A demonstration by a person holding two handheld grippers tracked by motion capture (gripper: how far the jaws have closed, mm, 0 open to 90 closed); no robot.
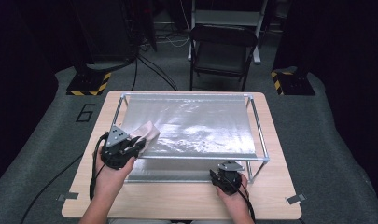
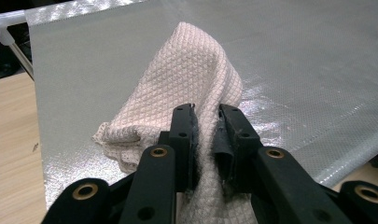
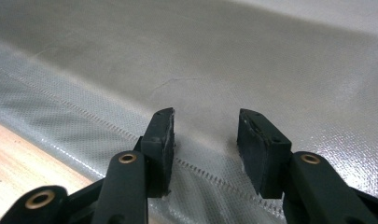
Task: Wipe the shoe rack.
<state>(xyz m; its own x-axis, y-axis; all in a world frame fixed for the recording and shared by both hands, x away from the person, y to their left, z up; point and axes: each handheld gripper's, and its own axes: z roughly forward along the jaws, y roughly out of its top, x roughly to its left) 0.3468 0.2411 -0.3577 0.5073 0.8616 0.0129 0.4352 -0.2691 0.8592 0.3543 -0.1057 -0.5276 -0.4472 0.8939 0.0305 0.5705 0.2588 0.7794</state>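
A pale pink waffle-weave cloth (image 2: 186, 74) is bunched up on the left part of a silvery mesh sheet (image 1: 200, 126) stretched over a metal frame (image 1: 260, 140). My left gripper (image 1: 139, 142) is shut on the cloth (image 1: 147, 132), with a fold pinched between its jaws (image 2: 206, 121). Over the lower mesh layer at the frame's front right, my right gripper (image 1: 218, 176) stands open, nothing between its fingers (image 3: 205, 135). A stitched seam (image 3: 214, 175) runs across the mesh under it.
The frame stands on a light wooden table (image 1: 186, 198). A dark folding chair (image 1: 221, 49) stands beyond the table's far edge. Yellow-black striped stand bases (image 1: 88, 84) sit on the floor at both far corners. Cables trail off the table's left side.
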